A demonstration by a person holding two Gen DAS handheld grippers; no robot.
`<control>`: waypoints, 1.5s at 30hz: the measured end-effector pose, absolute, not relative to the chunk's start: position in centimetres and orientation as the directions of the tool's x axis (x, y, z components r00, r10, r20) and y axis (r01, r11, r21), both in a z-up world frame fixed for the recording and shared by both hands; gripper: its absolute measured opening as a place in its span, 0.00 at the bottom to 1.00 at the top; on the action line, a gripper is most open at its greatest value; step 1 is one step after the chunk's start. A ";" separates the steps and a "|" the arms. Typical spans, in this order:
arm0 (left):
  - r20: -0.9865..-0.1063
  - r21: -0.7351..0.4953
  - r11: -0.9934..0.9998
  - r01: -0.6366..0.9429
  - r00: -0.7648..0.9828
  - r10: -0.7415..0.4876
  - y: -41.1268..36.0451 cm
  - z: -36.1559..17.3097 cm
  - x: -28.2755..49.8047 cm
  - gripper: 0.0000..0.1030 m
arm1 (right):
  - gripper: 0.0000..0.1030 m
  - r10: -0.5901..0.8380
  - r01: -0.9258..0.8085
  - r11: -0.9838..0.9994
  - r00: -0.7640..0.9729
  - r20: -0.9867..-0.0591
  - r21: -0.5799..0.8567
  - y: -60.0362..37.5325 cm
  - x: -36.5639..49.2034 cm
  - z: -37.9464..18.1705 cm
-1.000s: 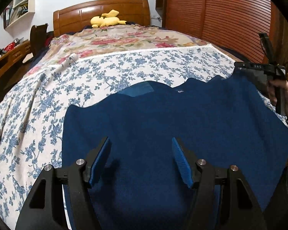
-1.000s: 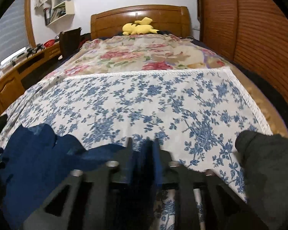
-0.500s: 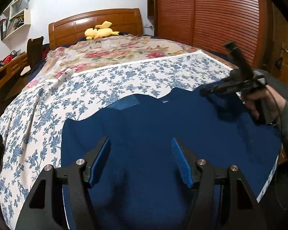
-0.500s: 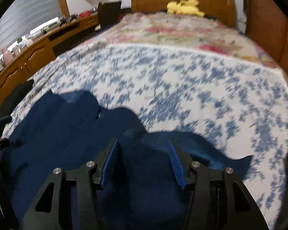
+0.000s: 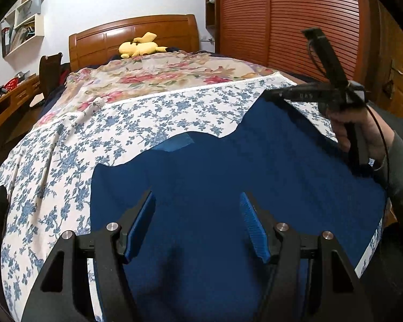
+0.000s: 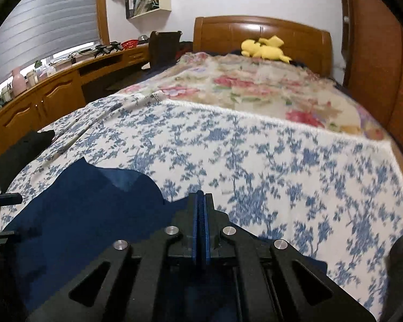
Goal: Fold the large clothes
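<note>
A large dark blue garment [image 5: 215,171] lies spread on the near end of the bed, its far edge wavy. My left gripper [image 5: 197,214] hovers over its middle, open, with nothing pinched between the blue pads [image 5: 141,225]. My right gripper [image 5: 270,95], held by a hand [image 5: 362,131], pinches the garment's far right corner, which rises a little to its tip. In the right wrist view this gripper [image 6: 200,196] has its pads pressed together at the edge of the blue garment [image 6: 94,209].
The bed carries a blue-flowered sheet [image 5: 158,115] and, further back, a rose-patterned quilt [image 5: 158,72] with a yellow plush toy [image 5: 139,47] by the wooden headboard. A slatted wardrobe [image 5: 287,18] stands right, a desk [image 6: 48,91] left. Dark cloth [image 6: 21,147] lies at the bed's left edge.
The right gripper's jaws stood open over the garment half a second ago and are now shut at its corner. It has shifted along the garment's edge. The left gripper stays open.
</note>
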State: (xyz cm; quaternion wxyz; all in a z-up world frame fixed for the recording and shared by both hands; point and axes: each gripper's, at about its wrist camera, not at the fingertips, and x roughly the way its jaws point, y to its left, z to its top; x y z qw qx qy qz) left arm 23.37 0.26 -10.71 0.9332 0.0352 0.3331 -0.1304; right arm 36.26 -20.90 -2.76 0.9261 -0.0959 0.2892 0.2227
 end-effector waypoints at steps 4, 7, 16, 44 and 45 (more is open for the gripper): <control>-0.634 -0.033 0.967 0.253 0.743 -0.216 1.0 -10.7 22.6 0.65 | 0.53 0.309 -0.425 0.902 0.762 -0.569 -0.080 -21.9 34.7 -2.0; -0.625 -0.045 0.969 0.244 0.749 -0.218 1.6 -10.6 21.6 0.65 | 0.58 0.276 -0.389 0.916 0.784 -0.556 -0.094 -23.1 31.9 -1.1; -0.613 -0.066 0.971 0.231 0.758 -0.222 2.2 -11.1 18.2 0.65 | 0.58 0.224 -0.375 0.920 0.747 -0.625 -0.118 -25.1 21.7 -3.5; -0.638 -0.079 0.996 0.051 0.765 -0.090 8.9 -13.0 10.2 0.81 | 0.58 0.134 -0.304 0.940 0.750 -0.647 -0.158 -26.6 12.1 -4.6; -0.641 -0.078 0.996 0.048 0.763 -0.087 9.1 -13.1 10.1 0.81 | 0.58 0.174 -0.339 0.929 0.754 -0.634 -0.149 -25.0 11.5 -4.1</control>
